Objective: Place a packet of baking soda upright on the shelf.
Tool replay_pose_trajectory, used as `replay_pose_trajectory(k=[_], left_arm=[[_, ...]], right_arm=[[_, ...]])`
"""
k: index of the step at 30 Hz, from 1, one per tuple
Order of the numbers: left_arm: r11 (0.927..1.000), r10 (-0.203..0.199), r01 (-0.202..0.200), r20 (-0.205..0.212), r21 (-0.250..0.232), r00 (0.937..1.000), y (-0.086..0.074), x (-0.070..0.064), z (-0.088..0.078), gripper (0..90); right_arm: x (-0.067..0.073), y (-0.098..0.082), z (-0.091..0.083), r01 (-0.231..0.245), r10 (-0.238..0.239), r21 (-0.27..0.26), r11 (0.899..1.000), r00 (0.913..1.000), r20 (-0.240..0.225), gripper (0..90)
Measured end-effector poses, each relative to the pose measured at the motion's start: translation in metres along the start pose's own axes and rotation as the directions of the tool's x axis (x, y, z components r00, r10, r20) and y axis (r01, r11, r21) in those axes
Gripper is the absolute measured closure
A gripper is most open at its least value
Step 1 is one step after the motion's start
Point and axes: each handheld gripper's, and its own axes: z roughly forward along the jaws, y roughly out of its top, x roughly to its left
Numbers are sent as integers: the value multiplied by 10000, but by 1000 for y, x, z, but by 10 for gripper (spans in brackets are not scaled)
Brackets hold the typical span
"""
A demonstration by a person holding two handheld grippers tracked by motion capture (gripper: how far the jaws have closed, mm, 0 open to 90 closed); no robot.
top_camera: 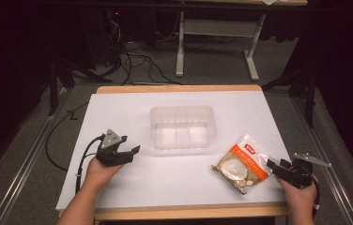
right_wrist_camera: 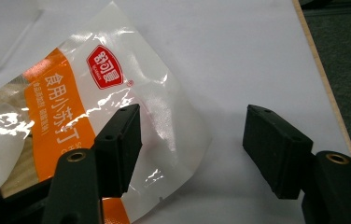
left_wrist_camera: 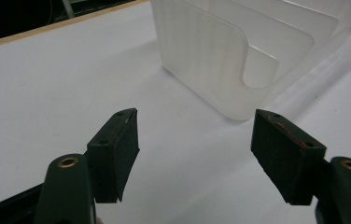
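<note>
Two grippers rest at the near edge of the white table (top_camera: 118, 197), both with jaws spread and holding nothing. The orange-and-clear food packet (top_camera: 242, 164) lies flat at the near right, its long axis running diagonally from near left to far right. The right gripper (top_camera: 278, 167) sits just beside the packet's right edge; in the right gripper view the left jaw hangs over the packet's clear corner (right_wrist_camera: 164, 126) while the other jaw stands over bare table. The left gripper (top_camera: 130, 152) is well apart from the packet, aimed toward the translucent plastic bin (top_camera: 181, 126) at mid-table. Judging by this, the right hand is far nearer the packet, and the bin lies up and left of it.
</note>
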Motion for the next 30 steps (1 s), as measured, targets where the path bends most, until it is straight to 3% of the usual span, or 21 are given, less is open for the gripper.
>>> replay_pose_trajectory(k=[12,16,21,30], left_arm=[[10000,49,-49,64,43,10000,1,-2,3,325],[10000,76,-77,72,62,9999,2,-2,4,325],[9999,94,-95,80,65,9999,2,-2,4,325],[9998,171,-172,81,123,9998,1,-3,4,325]], right_arm=[[6,-2,0,122,-115,88,9999,9971,-754,467],[15,0,-4,488,-506,-188,9986,9932,-1046,544],[21,1,-8,660,-700,-381,9971,9910,-1142,631],[17,0,-2,559,-556,-5,9984,9925,-1089,636]])
